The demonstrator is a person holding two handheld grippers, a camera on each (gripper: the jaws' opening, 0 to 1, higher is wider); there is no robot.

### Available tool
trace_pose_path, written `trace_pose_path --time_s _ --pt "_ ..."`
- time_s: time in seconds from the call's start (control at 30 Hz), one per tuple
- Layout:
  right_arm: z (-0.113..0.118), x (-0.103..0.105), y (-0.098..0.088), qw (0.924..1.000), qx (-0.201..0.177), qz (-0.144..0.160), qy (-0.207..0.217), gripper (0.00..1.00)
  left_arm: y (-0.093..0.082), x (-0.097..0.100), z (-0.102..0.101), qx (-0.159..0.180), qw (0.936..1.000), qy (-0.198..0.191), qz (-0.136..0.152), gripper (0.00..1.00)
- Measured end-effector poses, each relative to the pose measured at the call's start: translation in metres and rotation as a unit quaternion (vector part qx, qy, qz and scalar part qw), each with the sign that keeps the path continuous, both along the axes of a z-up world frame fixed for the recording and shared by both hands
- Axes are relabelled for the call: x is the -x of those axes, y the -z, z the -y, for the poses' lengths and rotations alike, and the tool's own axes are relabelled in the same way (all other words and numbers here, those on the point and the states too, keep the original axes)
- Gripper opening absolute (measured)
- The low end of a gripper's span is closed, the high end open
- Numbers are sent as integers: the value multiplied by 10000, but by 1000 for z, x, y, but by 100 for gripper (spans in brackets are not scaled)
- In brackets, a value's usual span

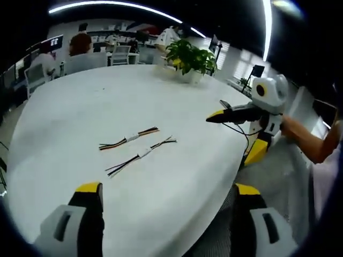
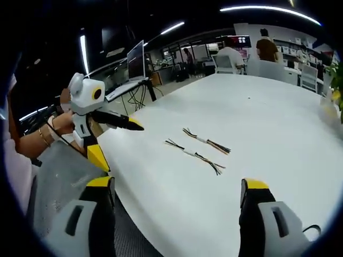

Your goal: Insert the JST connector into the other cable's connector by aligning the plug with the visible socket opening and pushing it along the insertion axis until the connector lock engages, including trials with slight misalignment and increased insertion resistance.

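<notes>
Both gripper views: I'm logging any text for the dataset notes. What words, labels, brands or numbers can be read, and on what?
None can be read.
Wall screen: bright marks, too blurred to read.
Wall screen: the same, too small to read.
Two cables on the white table: no readable label on the pale connectors.
Grippers: no printing visible.

Two JST cables are lying side by side on the white table (image 1: 64, 134), ahead of the left gripper's (image 1: 169, 187) spread jaws: one cable (image 1: 128, 138) beyond the other (image 1: 140, 155). A potted plant (image 1: 188, 59) is sitting farther back, while the right gripper (image 1: 217, 116) is hovering right of them.
</notes>
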State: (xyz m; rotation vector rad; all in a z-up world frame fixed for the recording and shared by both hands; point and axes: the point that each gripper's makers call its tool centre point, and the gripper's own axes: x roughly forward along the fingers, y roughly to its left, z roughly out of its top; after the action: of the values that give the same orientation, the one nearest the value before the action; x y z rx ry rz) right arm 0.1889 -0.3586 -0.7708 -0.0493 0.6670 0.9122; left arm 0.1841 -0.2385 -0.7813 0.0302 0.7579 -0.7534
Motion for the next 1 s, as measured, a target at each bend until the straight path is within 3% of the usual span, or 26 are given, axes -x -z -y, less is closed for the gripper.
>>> trace_pose_path --time_s 0.23,0.33,0.4,0.53,0.7,0.93,1.0 --pt "-2 -1 3 10000 -28 -86 42 100 2 2 0 77 9999 -60 -64 99" --pt "-1 3 10 9996 86 -266 15 100 0 -1 0 89 9999 -104 -13 99" --pt "-2 4 9 9998 124 -178 -42 100 -1 -2 -2 -21 9999 -90 105 99" --pt "-4 4 8 9998 137 -65 -116 100 -10 -1 8 375 9992 -102 101 99" --pt "-5 2 6 9999 60 -76 -73 100 -6 -2 7 236 9996 -95 117 99" --pt "-8 1 3 9997 107 154 -153 100 -5 -2 6 241 9995 -135 130 99" --pt "-8 1 2 9999 55 83 -122 100 -5 -2 5 211 9996 -166 124 99"
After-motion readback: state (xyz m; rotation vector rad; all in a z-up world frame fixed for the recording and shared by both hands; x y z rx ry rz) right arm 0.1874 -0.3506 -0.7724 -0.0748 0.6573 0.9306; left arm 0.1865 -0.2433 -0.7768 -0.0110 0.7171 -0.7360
